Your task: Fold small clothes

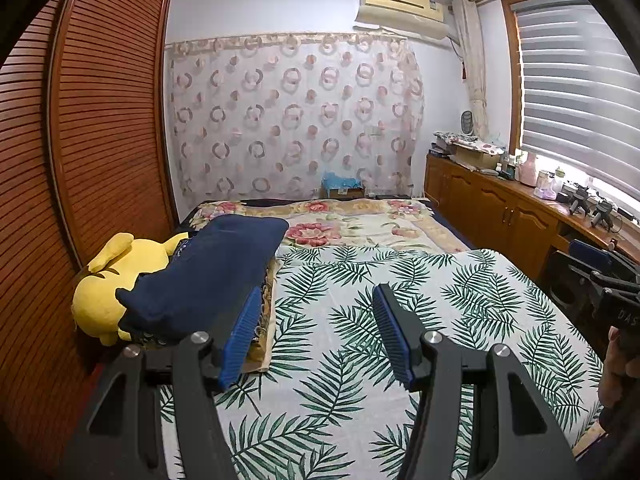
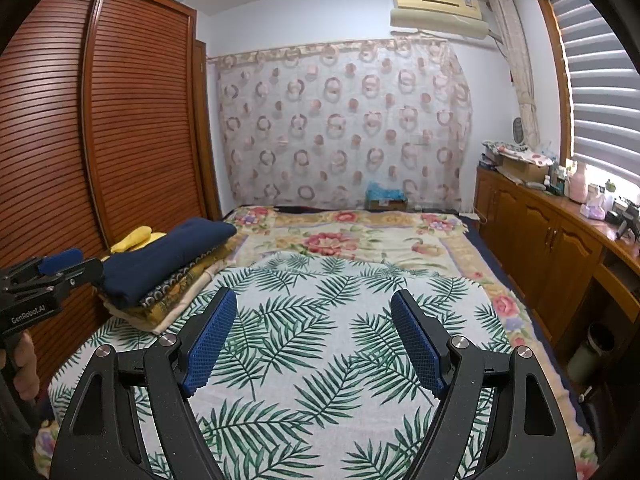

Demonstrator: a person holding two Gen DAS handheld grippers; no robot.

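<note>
A folded navy garment lies on top of a stack of folded patterned cloths at the left side of the bed. The same navy garment shows in the right wrist view. My left gripper hovers open over the palm-leaf sheet, just right of the stack, nothing between its blue pads. My right gripper is open too, above the same sheet, and holds nothing. The right gripper also shows at the right edge of the left wrist view, and the left gripper at the left edge of the right wrist view.
A yellow plush toy lies behind the stack against the slatted wooden wardrobe. A floral blanket covers the far half of the bed. Wooden cabinets with cluttered tops run along the right wall under the window.
</note>
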